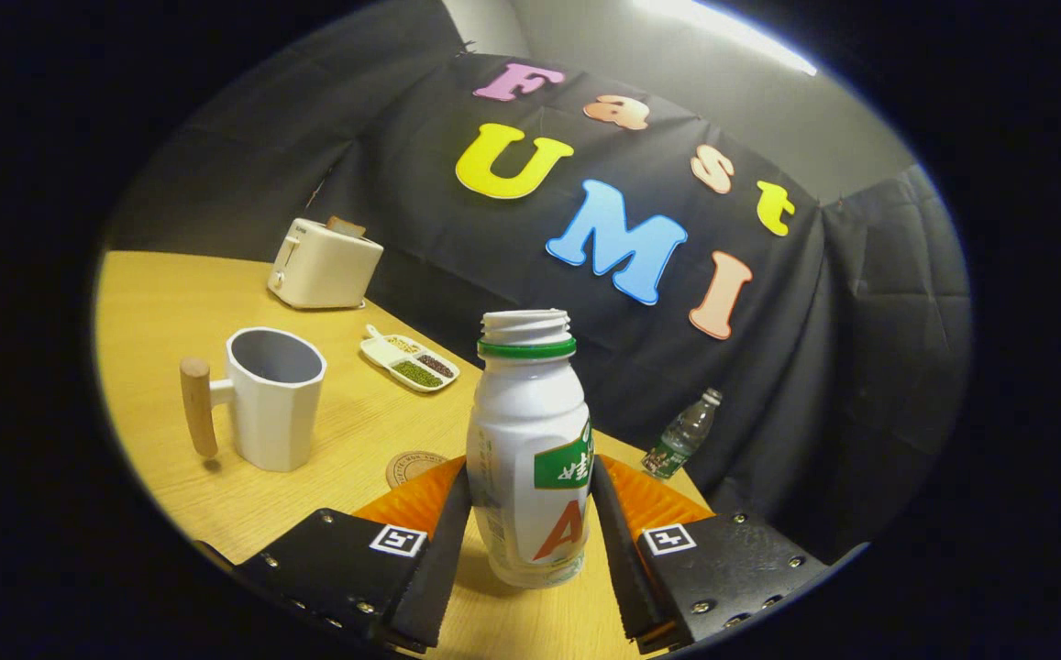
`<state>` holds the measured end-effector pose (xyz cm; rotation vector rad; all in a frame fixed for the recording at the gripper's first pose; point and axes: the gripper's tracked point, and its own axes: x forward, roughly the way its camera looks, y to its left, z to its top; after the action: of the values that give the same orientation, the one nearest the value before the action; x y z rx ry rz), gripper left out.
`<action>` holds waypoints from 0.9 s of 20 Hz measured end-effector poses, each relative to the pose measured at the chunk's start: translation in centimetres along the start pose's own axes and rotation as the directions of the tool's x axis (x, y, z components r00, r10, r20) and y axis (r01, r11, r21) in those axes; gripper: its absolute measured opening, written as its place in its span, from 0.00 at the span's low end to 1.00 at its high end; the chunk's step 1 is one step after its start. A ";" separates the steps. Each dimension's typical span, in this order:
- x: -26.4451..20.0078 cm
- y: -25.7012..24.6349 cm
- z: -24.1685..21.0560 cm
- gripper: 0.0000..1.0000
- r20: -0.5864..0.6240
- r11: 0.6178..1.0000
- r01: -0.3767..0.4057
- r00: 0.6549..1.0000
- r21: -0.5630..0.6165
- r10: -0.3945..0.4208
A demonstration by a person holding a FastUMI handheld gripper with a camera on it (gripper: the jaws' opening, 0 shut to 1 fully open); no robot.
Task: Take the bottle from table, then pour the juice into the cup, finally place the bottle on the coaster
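**Bottle clamped at mid-body, cap off, ahead of the pour**

The juice bottle [530, 449] is pinched between the two fingers of the gripper [530, 541], both pressed against its sides. It is held upright, probably so that nothing is spilled through the uncapped neck. Whether its base rests on the wooden table [154, 302] or is just lifted cannot be told. The white mug [269, 399] with a wooden handle is stood open beyond the fingers, ready to be filled. The round coaster [411, 466] is laid bare between mug and bottle, kept free for the final placement.
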<state>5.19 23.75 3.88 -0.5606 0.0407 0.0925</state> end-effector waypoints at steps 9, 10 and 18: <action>0.3 1.9 3.1 0.71 0.037 0.959 0.028 0.999 -0.280 -0.018; 0.5 2.0 3.3 0.71 0.042 0.950 0.033 0.999 -0.310 -0.021; 0.8 3.1 3.7 0.71 0.046 0.878 0.053 0.998 -0.475 -0.035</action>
<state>5.76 28.40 5.35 -1.0552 -0.0325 0.0676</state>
